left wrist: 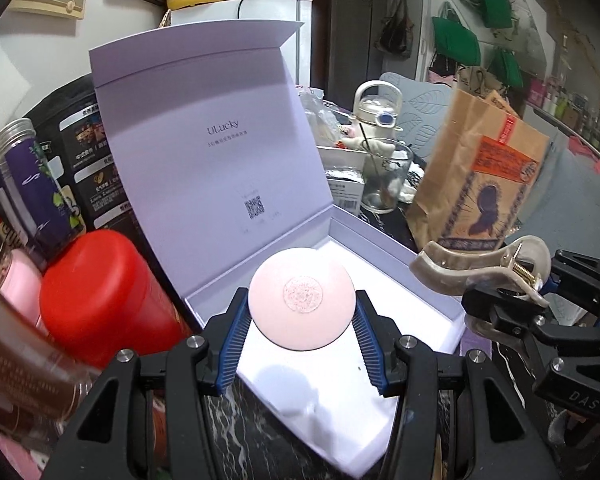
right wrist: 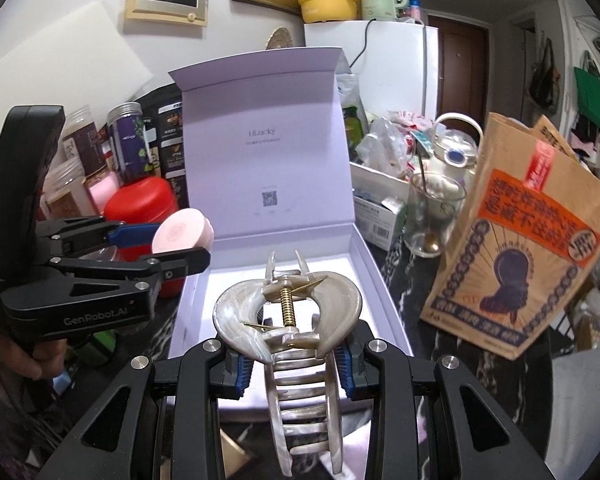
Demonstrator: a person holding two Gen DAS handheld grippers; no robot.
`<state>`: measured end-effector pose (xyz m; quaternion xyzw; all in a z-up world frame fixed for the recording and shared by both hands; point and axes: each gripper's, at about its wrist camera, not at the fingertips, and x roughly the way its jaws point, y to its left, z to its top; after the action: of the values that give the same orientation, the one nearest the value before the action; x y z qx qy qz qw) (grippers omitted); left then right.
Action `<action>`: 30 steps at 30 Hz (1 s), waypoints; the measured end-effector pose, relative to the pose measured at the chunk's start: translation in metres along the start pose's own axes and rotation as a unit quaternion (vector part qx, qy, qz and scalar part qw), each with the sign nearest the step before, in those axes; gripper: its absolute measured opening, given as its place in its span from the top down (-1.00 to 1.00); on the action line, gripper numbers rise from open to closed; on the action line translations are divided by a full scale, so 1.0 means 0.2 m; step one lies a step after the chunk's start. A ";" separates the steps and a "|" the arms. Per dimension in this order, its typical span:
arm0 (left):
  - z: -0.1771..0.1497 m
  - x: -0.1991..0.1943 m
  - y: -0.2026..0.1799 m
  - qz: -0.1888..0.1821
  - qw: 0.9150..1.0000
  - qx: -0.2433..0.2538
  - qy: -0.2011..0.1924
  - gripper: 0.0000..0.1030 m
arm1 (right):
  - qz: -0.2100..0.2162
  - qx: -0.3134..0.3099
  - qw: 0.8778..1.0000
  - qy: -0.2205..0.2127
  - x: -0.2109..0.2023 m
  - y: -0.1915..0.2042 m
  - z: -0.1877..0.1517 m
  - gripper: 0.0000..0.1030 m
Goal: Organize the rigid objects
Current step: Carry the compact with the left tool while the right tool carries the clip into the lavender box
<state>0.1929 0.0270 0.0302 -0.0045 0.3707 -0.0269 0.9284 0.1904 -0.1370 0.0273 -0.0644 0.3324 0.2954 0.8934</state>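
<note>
My left gripper [left wrist: 302,316] is shut on a round pink compact [left wrist: 302,304] and holds it above the near left corner of an open white gift box [left wrist: 440,304] with its lid standing up. The compact also shows in the right wrist view [right wrist: 182,230], beside the box's left wall. My right gripper [right wrist: 296,360] is shut on a pearly beige hair claw clip [right wrist: 288,312], held over the box's [right wrist: 364,264] front edge. In the left wrist view the clip [left wrist: 480,268] hovers at the box's right side.
A red canister [left wrist: 104,292] and jars [left wrist: 28,188] crowd the box's left. A brown paper bag [right wrist: 520,248], a glass cup with a spoon [right wrist: 428,216] and a white kettle [right wrist: 456,148] stand to its right. The table is dark marble [right wrist: 440,340].
</note>
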 end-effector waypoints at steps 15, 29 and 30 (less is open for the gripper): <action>0.09 0.28 0.03 0.019 1.000 0.006 0.024 0.02 | 0.010 -0.013 1.000 0.012 0.27 -0.09 0.11 0.37; 0.07 0.55 0.09 0.023 0.996 -0.004 0.082 0.02 | 0.018 0.009 0.998 0.055 0.50 -0.15 0.10 0.37; 0.06 0.56 0.09 0.024 0.996 -0.004 0.084 0.02 | 0.018 0.007 0.998 0.057 0.51 -0.15 0.10 0.37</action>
<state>0.2831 0.0396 -0.0376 0.0031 0.4474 -0.0036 0.8943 0.2803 -0.1058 -0.0234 -0.0686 0.3862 0.3045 0.8680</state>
